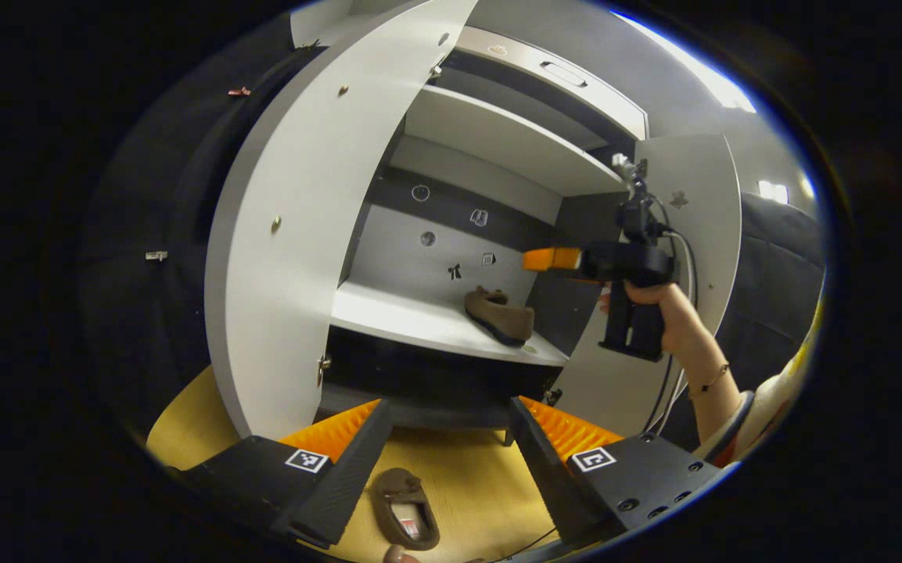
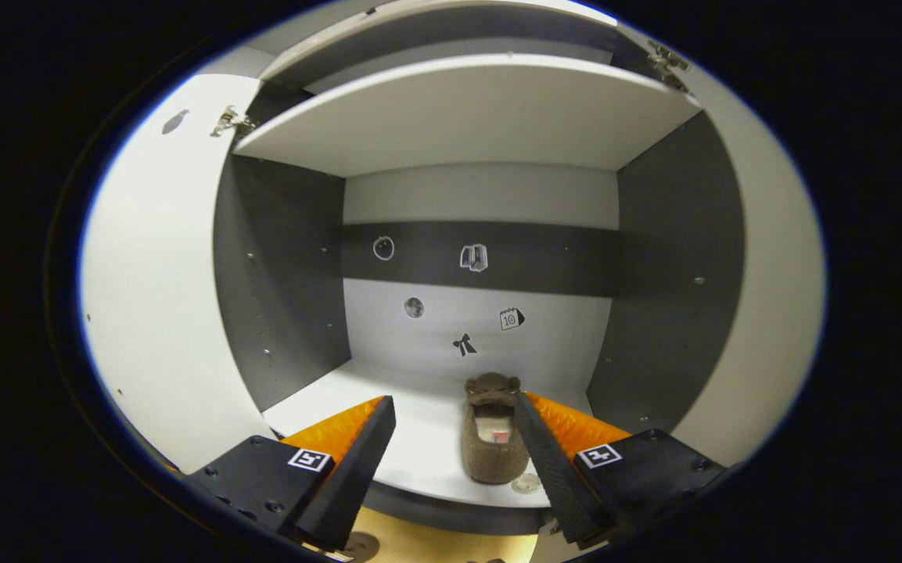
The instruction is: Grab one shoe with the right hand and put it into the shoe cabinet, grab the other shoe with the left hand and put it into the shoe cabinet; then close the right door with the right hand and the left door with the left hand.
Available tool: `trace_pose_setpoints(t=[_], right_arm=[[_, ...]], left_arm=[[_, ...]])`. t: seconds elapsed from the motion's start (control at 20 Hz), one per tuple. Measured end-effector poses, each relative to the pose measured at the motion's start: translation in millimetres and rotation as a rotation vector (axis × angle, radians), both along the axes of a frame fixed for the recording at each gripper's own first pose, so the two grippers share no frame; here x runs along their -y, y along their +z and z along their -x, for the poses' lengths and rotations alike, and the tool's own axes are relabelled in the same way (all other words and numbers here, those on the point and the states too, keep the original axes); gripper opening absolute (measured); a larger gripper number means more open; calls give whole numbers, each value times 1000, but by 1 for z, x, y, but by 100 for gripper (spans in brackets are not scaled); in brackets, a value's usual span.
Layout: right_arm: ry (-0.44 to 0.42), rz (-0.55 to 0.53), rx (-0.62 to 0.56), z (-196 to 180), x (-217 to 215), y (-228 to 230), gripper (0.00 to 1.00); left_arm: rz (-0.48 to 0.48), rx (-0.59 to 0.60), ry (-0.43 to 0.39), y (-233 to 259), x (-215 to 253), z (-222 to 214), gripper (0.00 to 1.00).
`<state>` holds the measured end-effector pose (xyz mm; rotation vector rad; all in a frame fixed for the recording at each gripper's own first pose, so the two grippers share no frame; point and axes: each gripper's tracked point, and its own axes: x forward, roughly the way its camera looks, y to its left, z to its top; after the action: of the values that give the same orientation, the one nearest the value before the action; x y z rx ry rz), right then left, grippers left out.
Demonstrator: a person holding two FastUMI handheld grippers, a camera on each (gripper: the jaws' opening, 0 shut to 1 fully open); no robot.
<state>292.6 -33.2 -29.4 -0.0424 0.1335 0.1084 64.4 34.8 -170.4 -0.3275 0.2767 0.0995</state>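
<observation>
Two shoes, two places. One brown shoe point(image 2: 495, 438) lies on the lower shelf point(image 2: 419, 446) of the shoe cabinet point(image 2: 278, 297), toward the right side of the shelf and near its front edge, toe pointing to the back wall. From the left gripper view the same shoe point(image 1: 500, 314) sits on that shelf point(image 1: 404, 317), just left of the cabinet's dark right wall.

Second shoe point(image 1: 406, 506) lies on the yellow wooden floor point(image 1: 466, 485) in front of the cabinet, opening upward, seen between the fingers of the left tongs point(image 1: 444, 469). Left tongs spread wide, nothing between them, hanging above the floor and apart from that shoe.

Right tongs point(image 2: 451, 469) also spread wide, empty. The shelved shoe shows between the fingers, closer to the right finger; cannot tell whether that finger touches it. In the left gripper view the right tongs point(image 1: 552, 259) are held by a hand point(image 1: 658, 301) at the right of the cabinet opening, above the shelved shoe and clear of it.

Both doors stand open: left door point(image 1: 278, 234) swung out toward the near left, right door point(image 1: 705, 227) behind the hand and forearm. An upper shelf point(image 2: 466, 109) spans the cabinet above. Small stickers point(image 2: 472, 257) dot the back wall.
</observation>
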Motion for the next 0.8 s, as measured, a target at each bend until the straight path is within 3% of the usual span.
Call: trace_pose_setpoints(t=[0.15, 0.3, 0.4, 0.6, 0.7, 0.8], right_arm=[[32, -27, 48, 51, -12, 6, 98], [34, -36, 62, 99, -12, 0, 98], [39, -48, 30, 127, -13, -10, 98], [42, -76, -11, 164, -10, -21, 98], [37, -74, -36, 178, -5, -25, 98], [27, -58, -57, 190, 2, -28, 98]], left_arm=[[35, -58, -1, -43, 2, 3, 90], [-6, -169, -6, -99, 6, 12, 89], [-46, -231, -43, -139, 14, 16, 78], [-70, -343, -92, -208, 26, 21, 78], [-65, -383, -101, -236, 27, 19, 74], [-97, -404, -83, -257, 19, 11, 64]])
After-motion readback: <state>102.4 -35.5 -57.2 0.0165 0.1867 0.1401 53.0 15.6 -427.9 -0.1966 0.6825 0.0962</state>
